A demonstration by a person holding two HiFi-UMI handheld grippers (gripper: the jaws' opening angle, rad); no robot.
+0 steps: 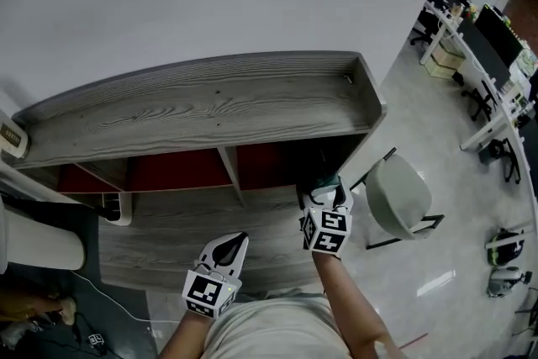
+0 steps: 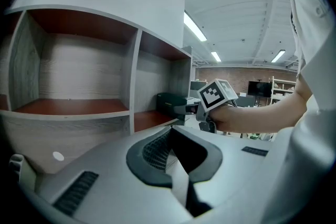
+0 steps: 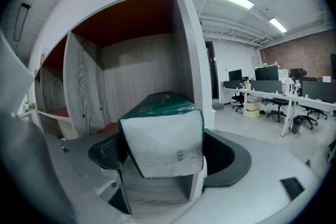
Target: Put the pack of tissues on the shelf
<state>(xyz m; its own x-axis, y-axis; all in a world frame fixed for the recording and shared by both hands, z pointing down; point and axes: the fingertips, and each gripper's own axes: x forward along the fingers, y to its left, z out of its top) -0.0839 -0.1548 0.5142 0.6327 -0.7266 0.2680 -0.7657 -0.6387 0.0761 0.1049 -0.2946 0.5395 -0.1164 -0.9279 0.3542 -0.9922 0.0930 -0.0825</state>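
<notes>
- The shelf [image 1: 210, 109] is a grey wood-grain unit with open compartments lined red-brown. The right-hand compartment [image 3: 134, 78] is the one in use.
- The pack of tissues [image 3: 163, 136], green on top with a white end face, sits at the mouth of that compartment, close to its right wall. In the left gripper view it lies on the compartment's floor, so the shelf appears to carry its weight, not the tool.
- The right gripper [image 1: 326, 196] has its jaws spread wide, one on each side of the pack. A gap shows between the right pad and the pack. The left pad is just beside the pack, and contact there cannot be confirmed. No squeeze is evident.
- Judgement: the jaws straddle the pack because placement looks complete. The next move calls for a straight pull back, so that neither pad drags the pack out.
- The left gripper [image 1: 234, 241] has its jaws pressed together on nothing. It is held low and to the left, well apart from the pack, which keeps it out of the working path.
- Risk: the pack lies near the front edge, so a nudge during withdrawal could tip it off.
</notes>
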